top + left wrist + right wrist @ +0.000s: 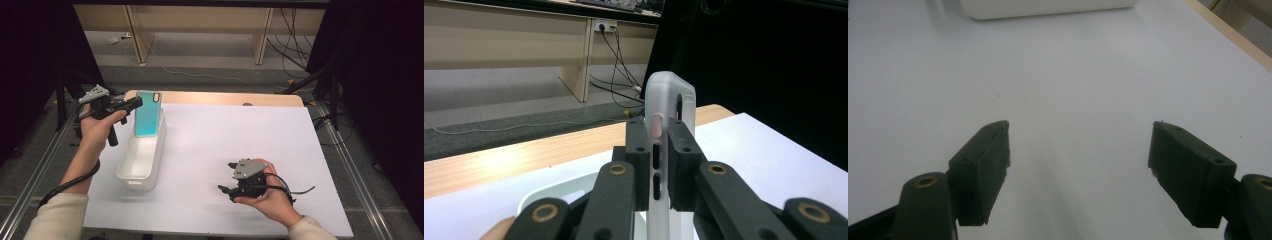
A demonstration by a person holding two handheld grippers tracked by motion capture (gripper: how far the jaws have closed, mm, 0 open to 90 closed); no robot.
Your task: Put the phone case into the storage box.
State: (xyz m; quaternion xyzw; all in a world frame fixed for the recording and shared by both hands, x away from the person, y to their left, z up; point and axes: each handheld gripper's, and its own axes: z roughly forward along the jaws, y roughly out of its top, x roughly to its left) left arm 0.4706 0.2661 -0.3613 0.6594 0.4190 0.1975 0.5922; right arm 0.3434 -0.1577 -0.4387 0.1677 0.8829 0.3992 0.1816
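White sheeting covers the counter (225,150) in the high view; at ten o'clock the left gripper (134,103) holds a teal translucent phone case (148,116) upright over the far end of a white oblong plastic bin (142,155). The left gripper view shows the jaws clamped on the case's edge; lowering it straight should avoid the rim. The right gripper (1079,150) gapes wide, empty, at five o'clock.

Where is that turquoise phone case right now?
In the high view the phone case stands upright at the table's far left, pinched by the left gripper over the far end of the white bin.
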